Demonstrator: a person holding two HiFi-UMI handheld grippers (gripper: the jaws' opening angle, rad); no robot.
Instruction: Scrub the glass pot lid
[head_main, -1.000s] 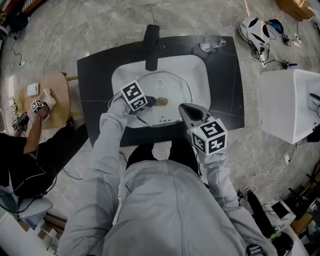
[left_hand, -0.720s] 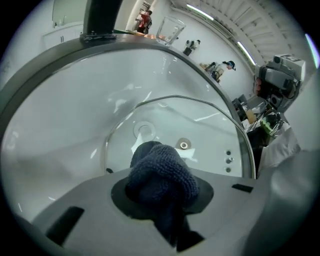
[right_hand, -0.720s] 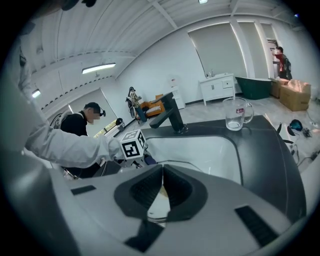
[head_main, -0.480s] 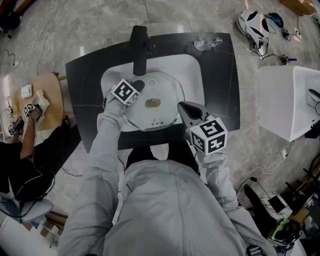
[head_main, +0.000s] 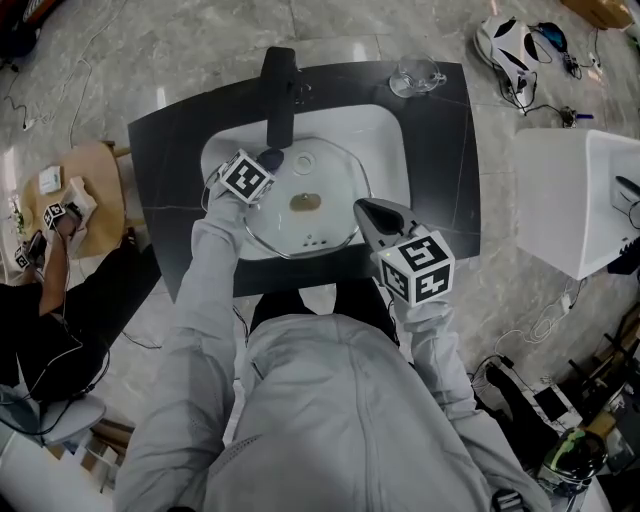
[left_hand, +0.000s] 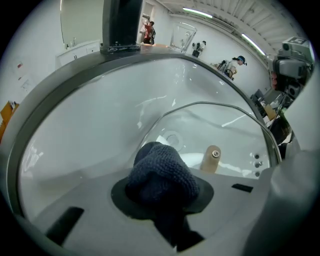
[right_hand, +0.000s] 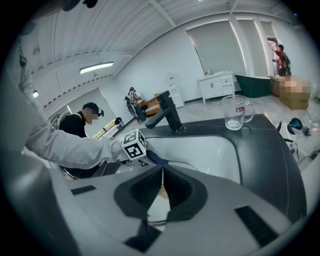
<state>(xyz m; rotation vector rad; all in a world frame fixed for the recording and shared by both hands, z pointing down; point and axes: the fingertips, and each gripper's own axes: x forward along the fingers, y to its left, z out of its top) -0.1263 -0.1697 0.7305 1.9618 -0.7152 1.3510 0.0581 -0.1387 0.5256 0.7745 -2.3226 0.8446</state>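
Head view: the person leans over a white sink (head_main: 385, 130) set in a dark counter (head_main: 445, 160), both grey sleeves reaching forward. The left arm stretches furthest, so the left gripper (head_main: 268, 161) sits at the far-left edge of the basin, just beneath the black faucet (head_main: 279, 95). The right elbow is tucked in, and the right gripper (head_main: 364, 208) meets the near-right rim of the glass pot lid (head_main: 335, 180). The lid lies in the basin with its wooden knob (head_main: 305, 204) facing up (it is round, so there is no long axis to speak of). Each gripper's cube carries only black-and-white square markers.

Left gripper view: the jaws are clamped on a bunched dark blue knitted cloth (left_hand: 162, 172). It sits at the lid's edge, and the steel-bound rim arches away beyond it. The knob (left_hand: 212, 159) stands to the right of the cloth.

Right gripper view: the jaws are drawn in to a thin slit and appear to pinch the lid's rim. A glass mug (right_hand: 236, 112) stands on the counter's far corner; its small red label is too small to read.
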